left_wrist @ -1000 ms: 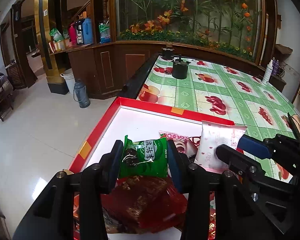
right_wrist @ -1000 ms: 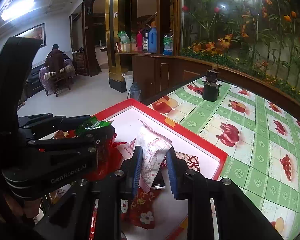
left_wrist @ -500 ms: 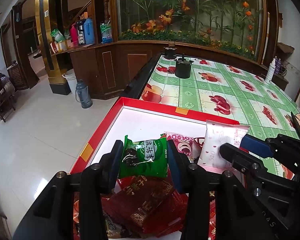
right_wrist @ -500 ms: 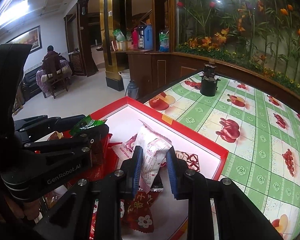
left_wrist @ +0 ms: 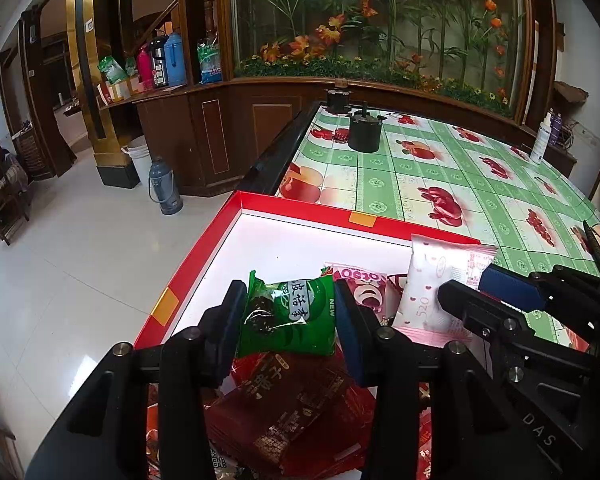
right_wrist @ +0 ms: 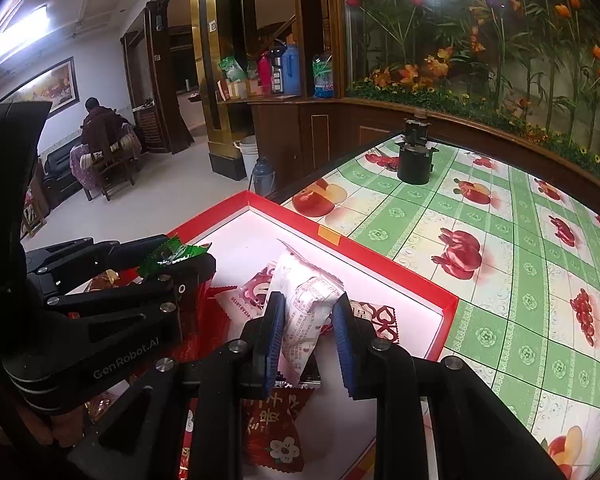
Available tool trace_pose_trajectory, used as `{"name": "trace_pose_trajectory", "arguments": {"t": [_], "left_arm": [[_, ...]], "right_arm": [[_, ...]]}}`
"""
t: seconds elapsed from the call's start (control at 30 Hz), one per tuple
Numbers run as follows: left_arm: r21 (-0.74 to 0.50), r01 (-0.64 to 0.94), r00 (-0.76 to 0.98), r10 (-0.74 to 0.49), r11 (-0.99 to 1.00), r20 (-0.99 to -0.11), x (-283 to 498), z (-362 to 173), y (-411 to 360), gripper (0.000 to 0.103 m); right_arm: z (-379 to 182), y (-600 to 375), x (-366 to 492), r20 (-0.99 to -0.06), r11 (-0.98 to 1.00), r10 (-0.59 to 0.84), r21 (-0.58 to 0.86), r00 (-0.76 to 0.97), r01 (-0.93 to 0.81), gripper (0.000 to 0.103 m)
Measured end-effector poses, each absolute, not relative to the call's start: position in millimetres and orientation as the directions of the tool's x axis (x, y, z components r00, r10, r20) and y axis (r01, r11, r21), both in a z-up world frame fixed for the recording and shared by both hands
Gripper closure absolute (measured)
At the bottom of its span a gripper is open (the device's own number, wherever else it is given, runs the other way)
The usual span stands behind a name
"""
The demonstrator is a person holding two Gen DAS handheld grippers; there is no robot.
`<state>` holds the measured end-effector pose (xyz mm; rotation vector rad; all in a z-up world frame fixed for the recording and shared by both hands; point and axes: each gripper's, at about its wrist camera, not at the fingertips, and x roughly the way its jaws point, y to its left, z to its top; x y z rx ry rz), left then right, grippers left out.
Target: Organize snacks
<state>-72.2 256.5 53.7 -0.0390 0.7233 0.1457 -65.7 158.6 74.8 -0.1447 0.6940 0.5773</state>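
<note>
My left gripper [left_wrist: 290, 314] is shut on a green snack packet [left_wrist: 290, 318] and holds it above the red-rimmed white box [left_wrist: 300, 210]. My right gripper [right_wrist: 306, 322] is shut on a white and pink snack packet [right_wrist: 306, 308], also held above the box [right_wrist: 400, 276]. That packet shows in the left wrist view [left_wrist: 432, 280], to the right of the green one. The green packet [right_wrist: 172, 254] shows in the right wrist view at the left. Dark red packets [left_wrist: 284, 404] and a pink packet [left_wrist: 364, 280] lie in the box below.
The box sits at the near left corner of a table with a green fruit-print cloth [left_wrist: 440, 176]. A black pot [left_wrist: 364, 130] stands at its far end and a white bottle [left_wrist: 542, 140] at the far right. Red snack packets [right_wrist: 276, 424] lie below my right gripper.
Both grippers have risen slightly with their packets. More of the box floor and the packets lying in it shows below them.
</note>
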Motion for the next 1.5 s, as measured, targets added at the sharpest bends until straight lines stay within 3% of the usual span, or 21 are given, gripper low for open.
{"name": "trace_pose_trajectory", "arguments": {"t": [0.7, 0.77, 0.83, 0.87, 0.9, 1.0, 1.23, 1.3, 1.5], "left_arm": [[0.014, -0.155, 0.720, 0.123, 0.988, -0.683, -64, 44, 261, 0.060], [0.028, -0.173, 0.710, 0.144, 0.984, -0.689, -63, 44, 262, 0.053], [0.041, -0.196, 0.700, 0.169, 0.980, -0.694, -62, 43, 264, 0.039], [0.046, -0.204, 0.698, 0.178, 0.978, -0.693, -63, 44, 264, 0.034], [0.050, -0.211, 0.698, 0.186, 0.976, -0.692, -64, 45, 265, 0.032], [0.062, -0.236, 0.701, 0.215, 0.970, -0.680, -69, 51, 266, 0.025], [0.111, -0.299, 0.747, 0.305, 0.948, -0.591, -93, 82, 260, 0.025], [0.122, -0.320, 0.752, 0.330, 0.940, -0.571, -100, 90, 259, 0.019], [0.125, -0.368, 0.788, 0.380, 0.921, -0.484, -133, 115, 256, 0.015]], "right_arm": [[64, 162, -54, -0.662, 0.844, 0.443, 0.082, 0.604, -0.530, 0.075], [64, 162, -54, -0.662, 0.842, 0.447, 0.085, 0.602, -0.532, 0.075], [65, 162, -55, -0.660, 0.841, 0.449, 0.084, 0.603, -0.534, 0.070], [66, 162, -56, -0.655, 0.842, 0.447, 0.078, 0.609, -0.534, 0.063], [68, 161, -59, -0.646, 0.844, 0.444, 0.069, 0.621, -0.532, 0.054], [79, 156, -69, -0.601, 0.846, 0.449, 0.050, 0.661, -0.530, 0.042], [98, 144, -89, -0.543, 0.854, 0.447, 0.023, 0.711, -0.519, 0.036], [102, 140, -93, -0.535, 0.858, 0.446, 0.027, 0.717, -0.513, 0.035], [113, 127, -112, -0.512, 0.865, 0.443, 0.029, 0.736, -0.500, 0.030]]}}
